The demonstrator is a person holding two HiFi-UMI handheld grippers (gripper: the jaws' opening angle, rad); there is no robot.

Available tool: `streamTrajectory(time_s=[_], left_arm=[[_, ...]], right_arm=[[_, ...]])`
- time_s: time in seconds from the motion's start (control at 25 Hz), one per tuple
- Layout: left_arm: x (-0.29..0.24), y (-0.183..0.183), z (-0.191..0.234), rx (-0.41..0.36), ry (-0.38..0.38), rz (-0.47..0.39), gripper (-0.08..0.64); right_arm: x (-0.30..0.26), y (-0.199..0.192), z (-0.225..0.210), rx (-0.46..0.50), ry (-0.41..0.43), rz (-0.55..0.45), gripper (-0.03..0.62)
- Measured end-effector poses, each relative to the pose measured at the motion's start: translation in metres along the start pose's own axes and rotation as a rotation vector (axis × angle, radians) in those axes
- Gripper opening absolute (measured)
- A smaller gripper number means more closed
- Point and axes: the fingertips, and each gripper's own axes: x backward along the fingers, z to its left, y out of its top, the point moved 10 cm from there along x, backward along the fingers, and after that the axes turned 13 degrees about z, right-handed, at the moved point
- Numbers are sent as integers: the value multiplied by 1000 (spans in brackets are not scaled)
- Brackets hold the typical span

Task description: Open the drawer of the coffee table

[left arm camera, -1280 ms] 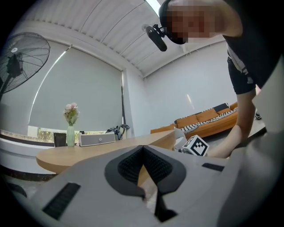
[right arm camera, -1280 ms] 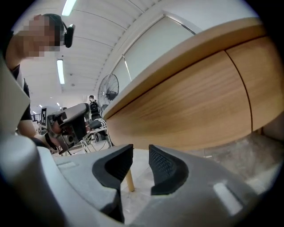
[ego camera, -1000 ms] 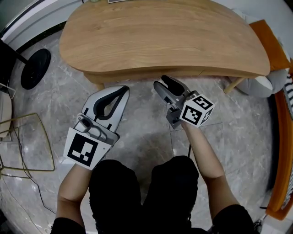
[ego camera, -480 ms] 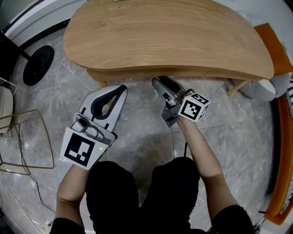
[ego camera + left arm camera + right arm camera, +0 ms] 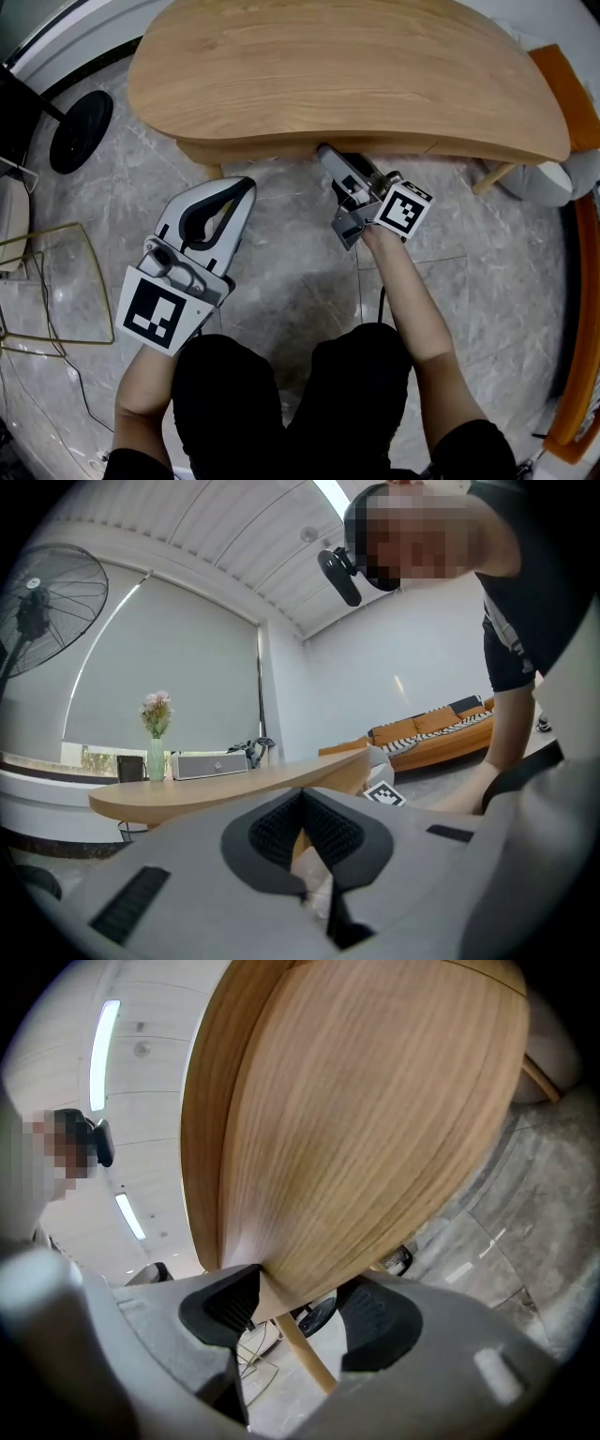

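Note:
The wooden coffee table (image 5: 347, 66) fills the top of the head view, with a lower wooden band (image 5: 281, 150) under its top. My right gripper (image 5: 328, 154) reaches to that band at the table's near edge. In the right gripper view the table (image 5: 366, 1110) appears rolled on its side, and its lower edge (image 5: 272, 1290) lies between the jaws. My right gripper (image 5: 300, 1305) is open. Its jaws have just been opening; the wood lies close against the left pad (image 5: 225, 1305) only. My left gripper (image 5: 246, 184) hovers over the floor left of it, shut and empty, short of the table (image 5: 225, 785).
A black fan base (image 5: 80, 131) and a gold wire frame (image 5: 56, 281) stand at the left on the marble floor. An orange sofa (image 5: 574, 94) and a pale round stool (image 5: 539, 178) sit at the right. A slanted table leg (image 5: 302, 1354) stands under the table.
My right gripper has moved up the picture to the table's near edge, rolled, and opened its jaws wider. The left gripper has stayed about where it was.

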Motion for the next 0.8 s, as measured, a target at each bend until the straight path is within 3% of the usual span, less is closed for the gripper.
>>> streamTrajectory(time_s=[0.2,0.8], left_arm=[[-1,-1,-1,-1,-16,1,8],[6,-1,4,-10,-10,25,8]], right_arm=[[-4,1,-6,27,80,5,242],[0,-5,-4,-7,79,-24,213]])
